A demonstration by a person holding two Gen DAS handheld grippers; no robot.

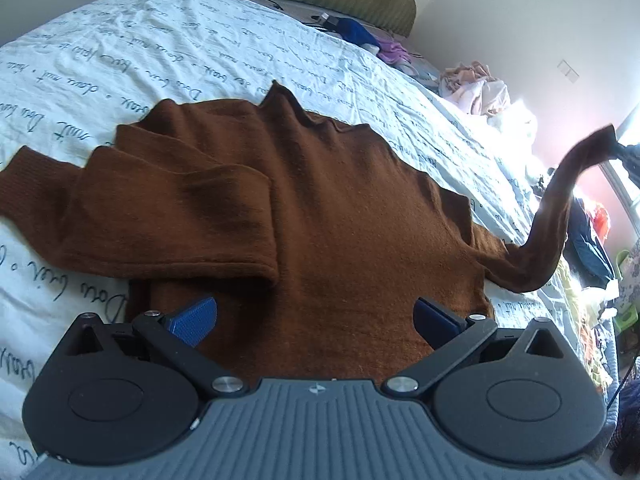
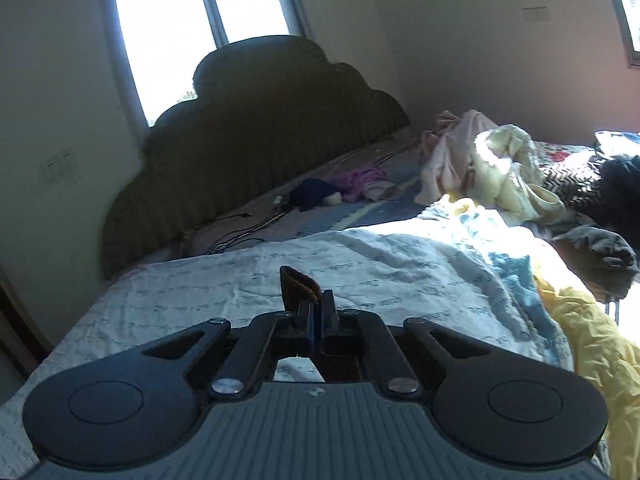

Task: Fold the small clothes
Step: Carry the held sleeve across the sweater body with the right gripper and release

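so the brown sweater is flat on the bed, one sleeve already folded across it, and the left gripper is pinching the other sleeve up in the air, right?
Not quite: it is the right gripper that pinches the raised sleeve, as the right wrist view shows. The left gripper is open above the brown sweater, holding nothing. The sweater does lie on the bed, with the other sleeve folded across it.

Support: bed (image 1: 120, 40), white sheet with dark script
Headboard: green, scalloped (image 2: 256, 120), at 12 o'clock
Centre: brown sweater (image 1: 320, 208) flat on sheet, one sleeve folded across its body
1 o'clock: blue cloth (image 1: 356, 30), purple cloth (image 1: 392, 52), cables by headboard
2 o'clock: pink and cream pile (image 1: 476, 88)
3 o'clock: yellow cover (image 2: 592, 340), more clothes
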